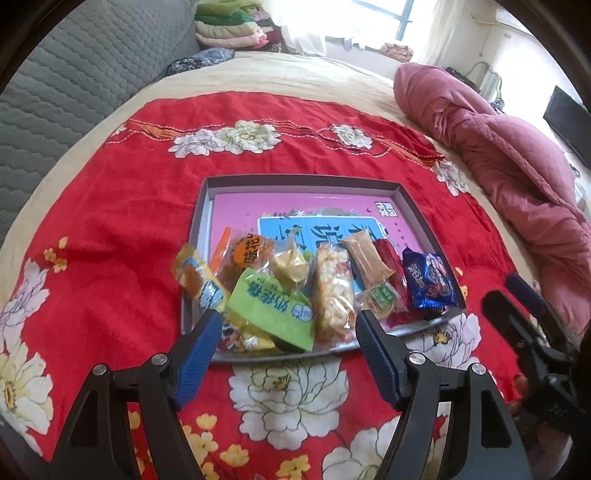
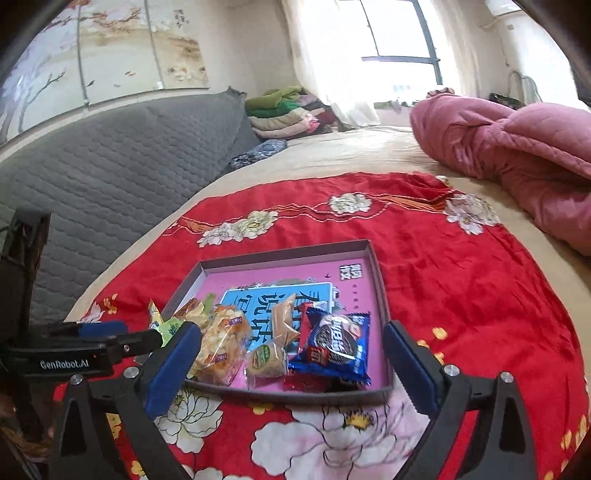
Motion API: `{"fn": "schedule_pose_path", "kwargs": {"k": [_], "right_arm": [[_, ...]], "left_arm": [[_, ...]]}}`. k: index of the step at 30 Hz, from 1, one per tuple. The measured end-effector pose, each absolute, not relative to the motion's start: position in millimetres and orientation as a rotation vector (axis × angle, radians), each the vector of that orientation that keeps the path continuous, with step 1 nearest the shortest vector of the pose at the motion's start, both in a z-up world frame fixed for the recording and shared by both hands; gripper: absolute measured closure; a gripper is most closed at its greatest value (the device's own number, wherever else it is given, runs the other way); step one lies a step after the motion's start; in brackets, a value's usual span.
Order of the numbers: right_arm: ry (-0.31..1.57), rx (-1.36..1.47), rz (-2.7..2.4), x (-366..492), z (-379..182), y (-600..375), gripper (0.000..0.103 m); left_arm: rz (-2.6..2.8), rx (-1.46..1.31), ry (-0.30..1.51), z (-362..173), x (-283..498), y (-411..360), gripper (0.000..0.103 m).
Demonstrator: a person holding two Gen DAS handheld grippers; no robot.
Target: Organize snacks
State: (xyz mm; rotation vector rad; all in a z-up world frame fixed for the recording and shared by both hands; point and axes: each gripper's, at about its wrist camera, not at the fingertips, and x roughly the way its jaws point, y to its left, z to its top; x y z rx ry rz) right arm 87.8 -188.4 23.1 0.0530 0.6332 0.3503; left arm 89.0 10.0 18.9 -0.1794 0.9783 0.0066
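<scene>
A shallow grey box lid with a pink printed floor lies on a red flowered cloth. Several wrapped snacks crowd its near edge: a green pack, a popcorn bar, a blue cookie pack, a tan bar, a small round green cake, an orange pack. My left gripper hangs open just above the green pack and popcorn bar, holding nothing. My right gripper is open wide over the blue cookie pack and round cake, empty.
The red flowered cloth covers a beige bed. A pink quilt is bunched at the right. A grey padded headboard stands at the left, with folded clothes stacked behind.
</scene>
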Motion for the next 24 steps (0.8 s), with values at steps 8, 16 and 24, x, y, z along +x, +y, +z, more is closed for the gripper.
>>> {"fn": "schedule_pose_path", "kwargs": {"k": [8, 16, 24], "right_arm": [[0.72, 0.093, 0.295, 55, 29, -195, 0.002], [0.76, 0.074, 0.285, 26, 23, -191, 0.002], [0.789, 0.053, 0.26, 7, 15, -192, 0.002]], "left_arm": [[-0.031, -0.164, 1.006, 21, 58, 2, 0.027], [-0.012, -0.152, 1.035, 21, 29, 4, 0.027], [0.012, -0.145, 1.059, 12, 15, 1, 0.027]]}}
